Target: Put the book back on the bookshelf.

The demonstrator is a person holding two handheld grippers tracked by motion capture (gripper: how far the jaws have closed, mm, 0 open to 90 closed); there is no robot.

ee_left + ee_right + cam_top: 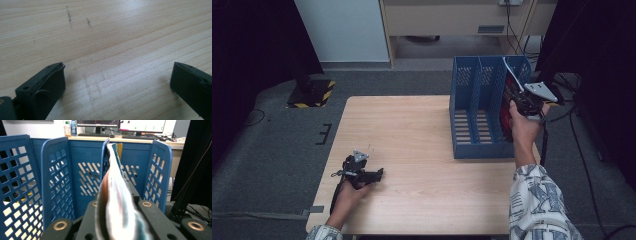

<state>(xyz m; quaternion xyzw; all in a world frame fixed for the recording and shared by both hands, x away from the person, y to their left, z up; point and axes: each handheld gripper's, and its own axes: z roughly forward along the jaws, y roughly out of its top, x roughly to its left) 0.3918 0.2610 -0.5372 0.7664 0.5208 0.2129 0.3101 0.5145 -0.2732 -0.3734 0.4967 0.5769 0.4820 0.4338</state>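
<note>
One thin booklet (116, 202) is pinched edge-on between the closed jaws of the right gripper (526, 100) and is held over the rightmost slot of the blue rack (477, 142), at the table's (412, 150) far right. It is judged light, limp and rather glossy, so it is best gripped near the spine or a stiff edge, where sagging and slipping are least likely. The left gripper (379, 173) is rested on the table with its jaws spread wide and nothing between them.
</note>
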